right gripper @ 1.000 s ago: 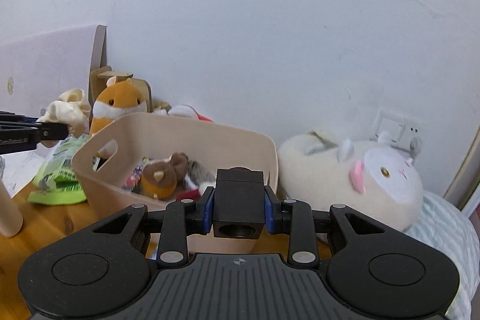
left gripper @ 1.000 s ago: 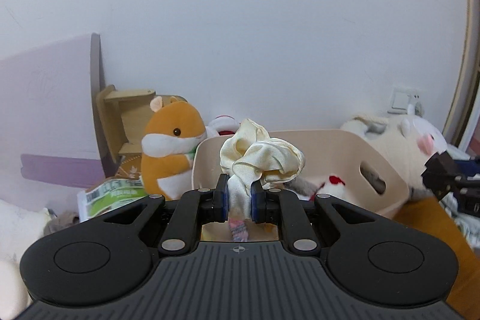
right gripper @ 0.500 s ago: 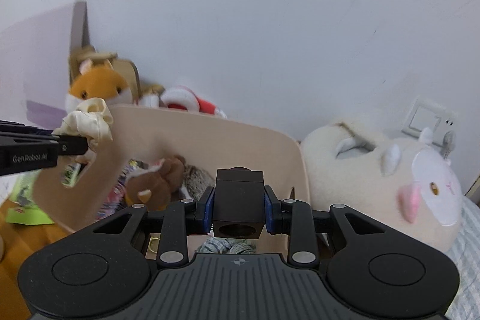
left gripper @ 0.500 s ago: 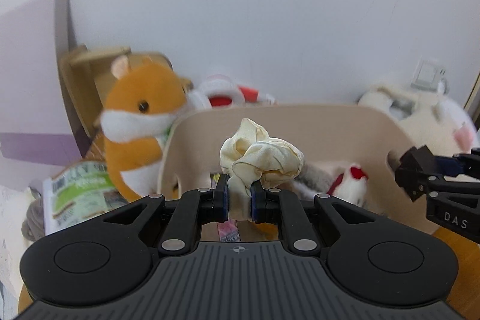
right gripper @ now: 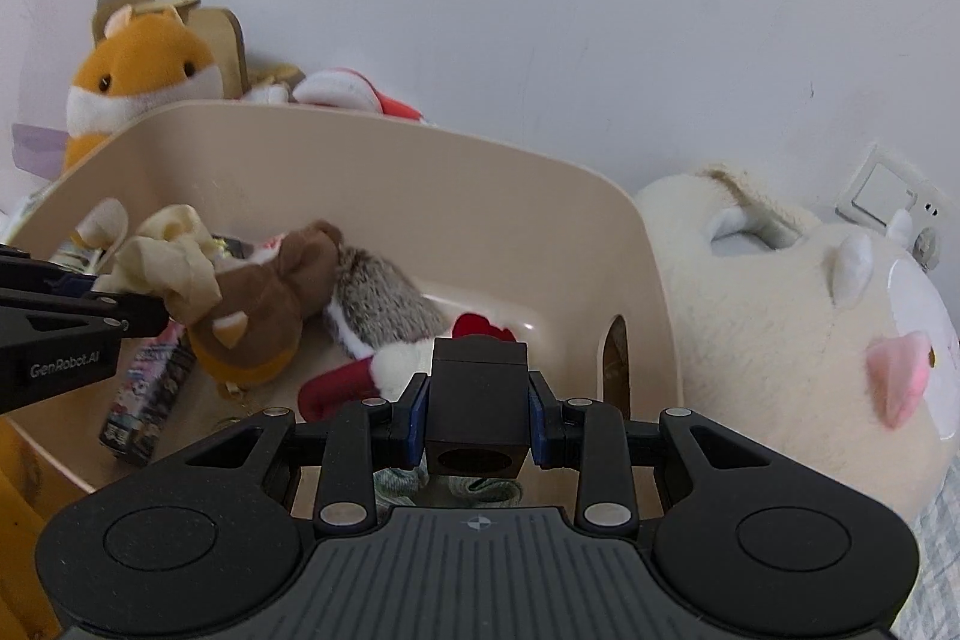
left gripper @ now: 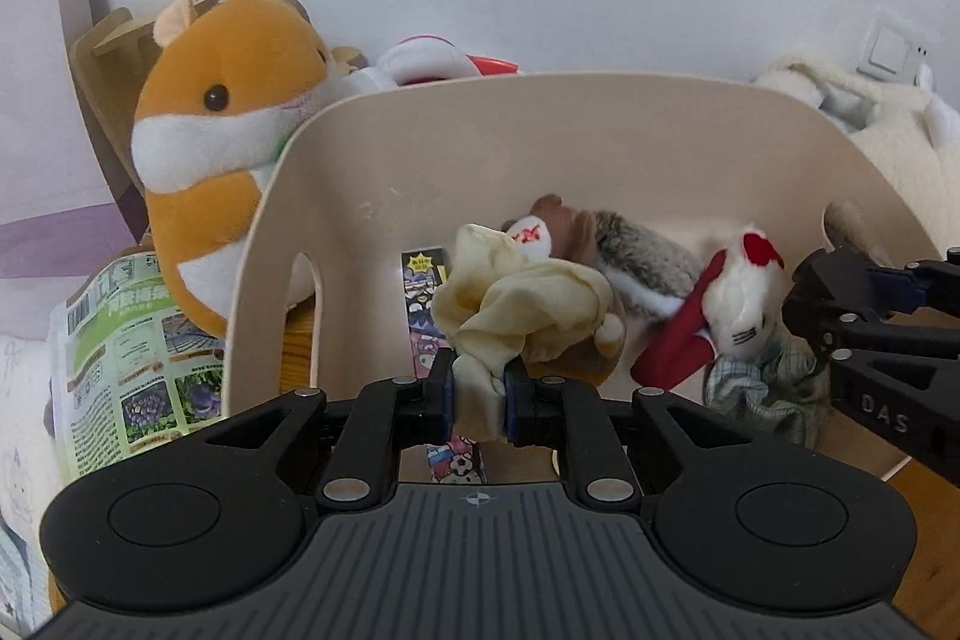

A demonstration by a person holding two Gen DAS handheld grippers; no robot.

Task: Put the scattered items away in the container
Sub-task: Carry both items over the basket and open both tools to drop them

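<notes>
Beige container (left gripper: 540,130) — a smooth plastic bin with cut-out handles in its end walls — stands on the wooden desk (left gripper: 924,484) against a white wall. Inside it lie a brown plush (right gripper: 264,304), a grey furry toy (right gripper: 384,298), a white-and-red plush (left gripper: 732,304), a checked cloth (left gripper: 768,388) and a flat printed packet (right gripper: 150,388) leaning along the left end.

The left gripper (left gripper: 479,394) has its pads pressed onto a crumpled cream cloth (left gripper: 516,310), which bunches up above the fingertips and hangs over the bin's interior, just above the brown plush. In the right wrist view the same cloth (right gripper: 168,268) shows at the tip of the left gripper (right gripper: 153,310), inside the bin's left end.

The right gripper (right gripper: 478,418) pinches a black cube-shaped block (right gripper: 478,394) with a round hole in its near face — held over the bin's near rim, above the white-and-red plush. Its tip also shows in the left wrist view (left gripper: 807,304), at the bin's right end.

Outside the bin, an orange hamster plush (left gripper: 222,130) sits by its left end next to a green printed bag (left gripper: 132,352), and a large cream plush (right gripper: 810,328) lies to the right.
</notes>
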